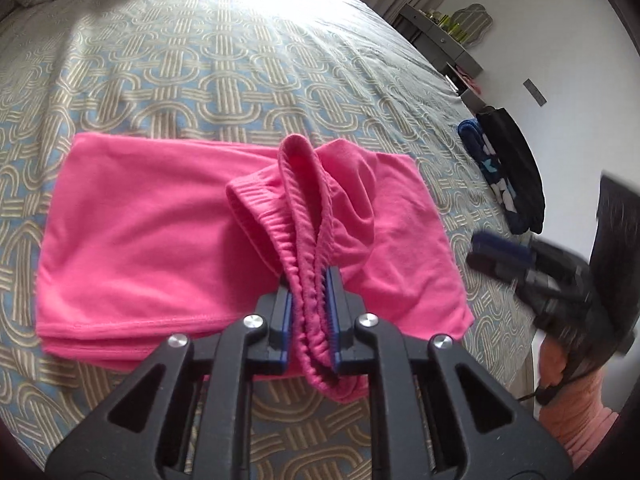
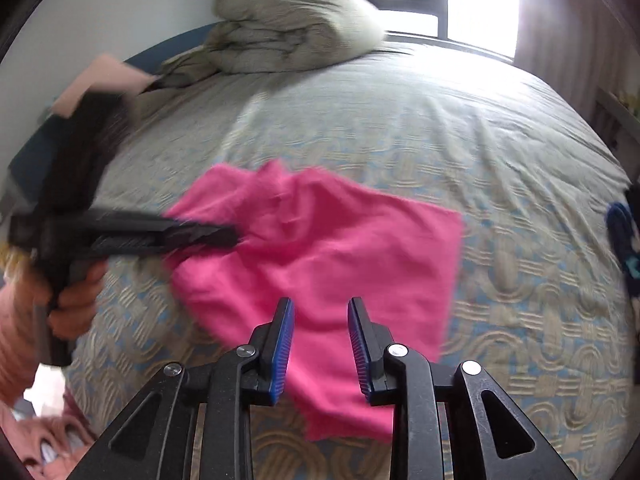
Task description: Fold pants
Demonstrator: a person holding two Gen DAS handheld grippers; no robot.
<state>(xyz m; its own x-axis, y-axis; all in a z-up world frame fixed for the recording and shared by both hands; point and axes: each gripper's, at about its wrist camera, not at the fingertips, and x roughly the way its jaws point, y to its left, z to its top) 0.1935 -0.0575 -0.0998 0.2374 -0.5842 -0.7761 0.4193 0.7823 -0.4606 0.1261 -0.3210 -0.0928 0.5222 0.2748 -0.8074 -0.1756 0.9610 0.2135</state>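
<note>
Pink pants (image 1: 132,240) lie folded on the patterned bed. My left gripper (image 1: 310,280) is shut on their bunched elastic waistband (image 1: 304,208), which stands up in a ridge between the blue pads. In the right wrist view the same pants (image 2: 340,248) spread out, and the left gripper (image 2: 228,236) reaches in from the left, gripping their crumpled edge. My right gripper (image 2: 320,308) hovers over the near part of the pants, open, with nothing between its pads. From the left wrist it shows blurred at the right (image 1: 496,256), off the pants.
A patterned bedspread (image 1: 200,72) covers the bed. Dark and blue folded clothes (image 1: 508,172) lie at its right edge. A rolled grey duvet (image 2: 288,28) sits at the head, below a bright window. Grey shelves (image 1: 440,40) stand against the far wall.
</note>
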